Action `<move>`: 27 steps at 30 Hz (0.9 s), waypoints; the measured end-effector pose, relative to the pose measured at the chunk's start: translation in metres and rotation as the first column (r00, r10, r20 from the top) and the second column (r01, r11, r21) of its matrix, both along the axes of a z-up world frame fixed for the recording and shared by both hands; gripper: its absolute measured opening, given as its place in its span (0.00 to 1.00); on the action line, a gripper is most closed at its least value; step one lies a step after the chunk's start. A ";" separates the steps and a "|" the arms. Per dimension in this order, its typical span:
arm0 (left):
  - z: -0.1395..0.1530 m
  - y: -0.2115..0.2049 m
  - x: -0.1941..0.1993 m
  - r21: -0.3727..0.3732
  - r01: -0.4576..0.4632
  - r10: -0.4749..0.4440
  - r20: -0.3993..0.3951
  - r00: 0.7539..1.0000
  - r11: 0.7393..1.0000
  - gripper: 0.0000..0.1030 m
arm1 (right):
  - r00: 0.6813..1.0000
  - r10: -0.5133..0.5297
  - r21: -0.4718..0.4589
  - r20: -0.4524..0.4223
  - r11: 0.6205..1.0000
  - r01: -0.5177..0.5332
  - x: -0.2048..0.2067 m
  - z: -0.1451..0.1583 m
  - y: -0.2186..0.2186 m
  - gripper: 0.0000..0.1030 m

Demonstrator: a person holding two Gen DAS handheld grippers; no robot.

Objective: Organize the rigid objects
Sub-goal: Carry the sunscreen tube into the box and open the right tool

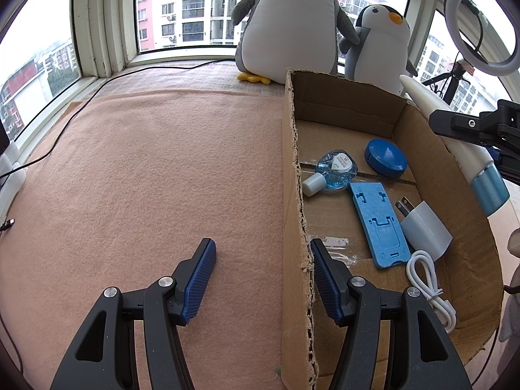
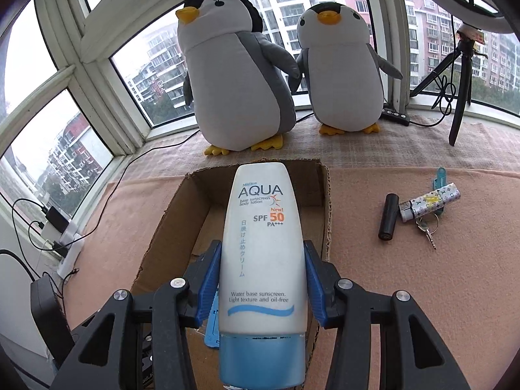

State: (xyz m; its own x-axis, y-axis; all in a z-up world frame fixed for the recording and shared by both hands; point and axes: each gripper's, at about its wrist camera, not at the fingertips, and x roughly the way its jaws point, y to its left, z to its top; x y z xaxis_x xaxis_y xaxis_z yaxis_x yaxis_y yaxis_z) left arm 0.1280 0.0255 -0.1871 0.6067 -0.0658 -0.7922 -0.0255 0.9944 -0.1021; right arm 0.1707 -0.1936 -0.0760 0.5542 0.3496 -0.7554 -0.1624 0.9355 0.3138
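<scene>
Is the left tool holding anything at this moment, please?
No, the left tool is open with nothing between its fingers, straddling the cardboard box wall.

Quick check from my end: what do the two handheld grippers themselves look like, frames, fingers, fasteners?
Both match. The left gripper and right gripper have matte black angular link frames with cut-out openings, joined by round silver pivot fasteners. Each carries two fingers faced with ribbed blue pads. In the left wrist view, the right gripper shows as black linkage with a small screw. No cables, markings, hands or sleeves are visible on either.
</scene>
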 end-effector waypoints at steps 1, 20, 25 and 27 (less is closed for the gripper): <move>0.000 0.000 0.000 0.000 0.000 0.000 0.000 1.000 1.000 0.62 | 1.000 0.000 -0.001 -0.003 1.000 0.000 0.001 -0.001 0.000 0.43; 0.001 -0.004 -0.001 -0.001 0.003 -0.003 0.001 1.000 1.000 0.62 | 1.000 0.010 -0.006 -0.004 1.000 -0.010 0.006 0.001 0.000 0.46; 0.001 -0.005 0.000 -0.001 0.003 -0.003 0.001 1.000 1.000 0.62 | 1.000 0.011 -0.005 -0.004 1.000 -0.011 0.005 0.002 -0.001 0.46; 0.001 -0.006 0.001 -0.002 0.003 -0.003 0.001 1.000 1.000 0.62 | 1.000 0.012 -0.007 -0.005 1.000 -0.012 0.005 0.002 -0.001 0.46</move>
